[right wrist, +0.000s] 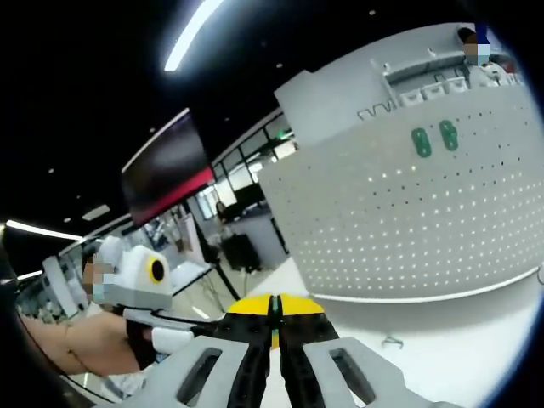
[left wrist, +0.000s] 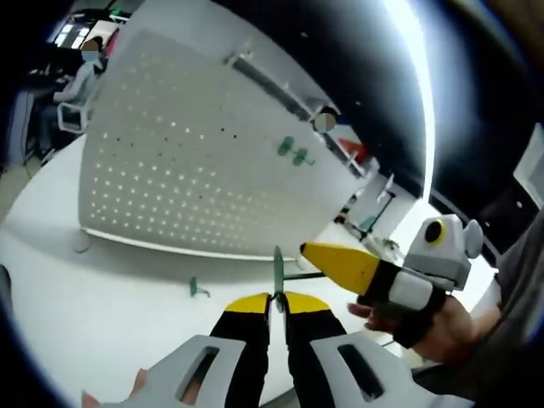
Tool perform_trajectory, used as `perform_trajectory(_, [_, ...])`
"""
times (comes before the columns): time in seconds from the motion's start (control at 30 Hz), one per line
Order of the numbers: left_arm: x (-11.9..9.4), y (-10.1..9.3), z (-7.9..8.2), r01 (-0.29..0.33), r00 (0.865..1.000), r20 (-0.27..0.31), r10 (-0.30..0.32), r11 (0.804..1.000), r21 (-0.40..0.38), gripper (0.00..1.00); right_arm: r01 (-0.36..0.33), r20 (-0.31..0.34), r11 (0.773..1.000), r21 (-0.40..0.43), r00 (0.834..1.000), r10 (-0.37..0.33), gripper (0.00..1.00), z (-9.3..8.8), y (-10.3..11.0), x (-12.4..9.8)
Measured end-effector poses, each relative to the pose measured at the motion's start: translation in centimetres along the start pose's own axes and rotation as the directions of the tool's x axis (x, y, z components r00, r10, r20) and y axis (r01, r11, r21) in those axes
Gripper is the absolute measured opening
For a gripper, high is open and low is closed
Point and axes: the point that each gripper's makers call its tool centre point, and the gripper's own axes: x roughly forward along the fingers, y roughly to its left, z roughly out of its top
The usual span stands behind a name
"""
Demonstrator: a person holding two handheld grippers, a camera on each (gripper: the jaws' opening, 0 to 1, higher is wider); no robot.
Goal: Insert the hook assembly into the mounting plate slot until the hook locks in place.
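Left hand-held gripper (left wrist: 277, 299): jaws are clenching a green hook (left wrist: 278, 270), well short of the pegboard (left wrist: 183, 161).
Right hand-held gripper (right wrist: 274, 304): jaws are pressing together; whether anything sits between them cannot be told.
Pegboard lower edge: bare white worktop (left wrist: 102, 297) is lying open beside it.
Spare hook (left wrist: 196, 289): is lying near that edge.

We see a white worktop (left wrist: 102, 297). A perforated white panel (left wrist: 187, 161) stands upright on it, and a small green hook (left wrist: 197, 289) lies nearby.

White tabletop (left wrist: 102, 297), long ceiling light strip (left wrist: 412, 59), seated person at desk (left wrist: 81, 81), dark window wall (right wrist: 238, 200)
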Motion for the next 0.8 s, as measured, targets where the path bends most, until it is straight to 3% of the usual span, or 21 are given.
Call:
perform_trajectory(0.23, [-0.3,0.0,0.1,-0.007,1.000,0.015,0.007,1.000,0.004,0.03,-0.035,-0.007,0.999,-0.016,0.999,0.035,0.00,0.0,1.0,0.0])
perform_trajectory(0.37, [-0.4,0.3,0.4,-0.019,0.999,0.028,0.019,1.000,0.008,0.02,-0.062,-0.022,0.997,0.045,0.998,0.063,0.00,0.1,1.0,0.3])
perform_trajectory(0.6, [-0.7,0.8,0.9,-0.057,0.997,0.047,0.055,0.998,0.036,0.02,-0.100,-0.028,0.994,0.040,0.995,0.101,0.03,0.3,1.4,0.3])
perform_trajectory(0.8, [-1.1,1.7,1.2,-0.101,0.994,0.047,0.097,0.991,0.087,0.02,-0.125,0.000,0.989,0.074,0.992,0.125,0.07,1.8,1.1,-1.0])
